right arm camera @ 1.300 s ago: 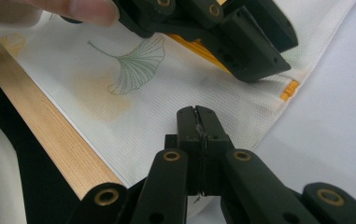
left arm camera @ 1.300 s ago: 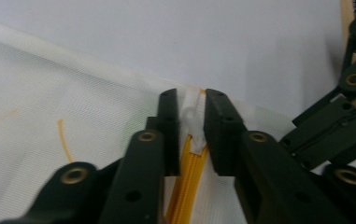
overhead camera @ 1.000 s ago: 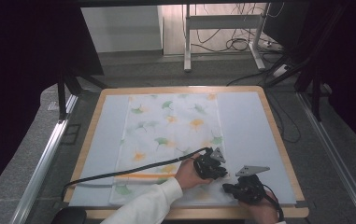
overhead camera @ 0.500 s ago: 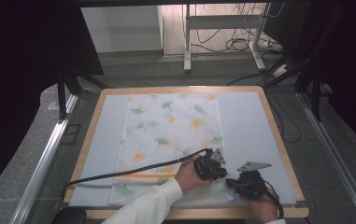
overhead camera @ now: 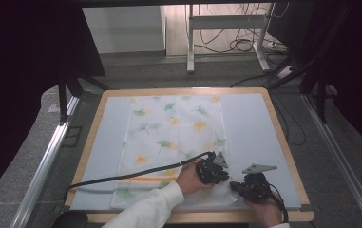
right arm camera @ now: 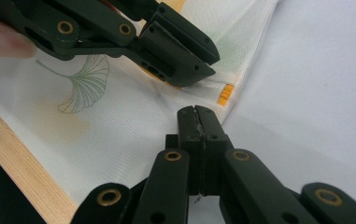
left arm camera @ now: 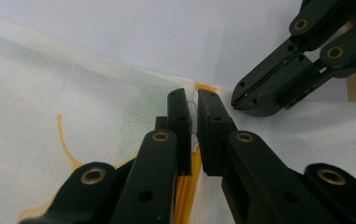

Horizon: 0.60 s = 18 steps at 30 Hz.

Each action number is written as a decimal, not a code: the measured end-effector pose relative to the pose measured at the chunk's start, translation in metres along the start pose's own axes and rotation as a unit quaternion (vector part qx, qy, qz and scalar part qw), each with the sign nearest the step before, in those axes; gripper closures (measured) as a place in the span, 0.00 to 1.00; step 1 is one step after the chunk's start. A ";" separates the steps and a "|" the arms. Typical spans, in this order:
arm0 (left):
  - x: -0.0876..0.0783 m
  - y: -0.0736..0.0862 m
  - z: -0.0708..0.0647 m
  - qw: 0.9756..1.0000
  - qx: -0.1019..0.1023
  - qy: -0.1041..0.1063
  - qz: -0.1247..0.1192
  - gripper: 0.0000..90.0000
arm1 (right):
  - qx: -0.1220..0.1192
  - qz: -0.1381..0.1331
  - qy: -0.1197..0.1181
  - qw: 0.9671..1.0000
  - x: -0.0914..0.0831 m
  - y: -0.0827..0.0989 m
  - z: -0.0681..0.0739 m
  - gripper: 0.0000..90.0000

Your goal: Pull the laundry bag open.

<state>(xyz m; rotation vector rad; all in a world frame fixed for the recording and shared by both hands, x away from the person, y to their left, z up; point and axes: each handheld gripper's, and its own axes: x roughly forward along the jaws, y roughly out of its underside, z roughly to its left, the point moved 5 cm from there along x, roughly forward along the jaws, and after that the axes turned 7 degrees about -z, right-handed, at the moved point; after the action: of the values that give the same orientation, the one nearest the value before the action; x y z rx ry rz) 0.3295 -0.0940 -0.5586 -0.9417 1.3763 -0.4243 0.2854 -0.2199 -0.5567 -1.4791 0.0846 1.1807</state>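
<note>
Pinching cloth [left arm camera: 73, 107] fold, left tool [left arm camera: 194, 100]; high view hides grip.

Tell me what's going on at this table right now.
A person is working a white cloth printed with ginkgo leaves, spread flat on a pale mat in a wood-edged table. Both hand-held grippers sit at the cloth's near right corner. The left gripper has its jaws pinched on the cloth by its orange stripe. The right gripper is shut at the cloth's edge close by; whether it has fabric between its jaws is unclear.
</note>
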 end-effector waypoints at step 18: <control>-0.008 0.008 0.004 1.000 -0.002 0.003 0.006 0.95 | 0.005 0.000 -0.007 1.000 0.000 0.000 -0.002 0.99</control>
<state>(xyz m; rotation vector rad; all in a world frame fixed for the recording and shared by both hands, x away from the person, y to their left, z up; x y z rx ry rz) 0.3296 -0.0824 -0.5596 -0.9352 1.3884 -0.4149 0.2861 -0.2213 -0.5569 -1.4630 0.0809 1.1890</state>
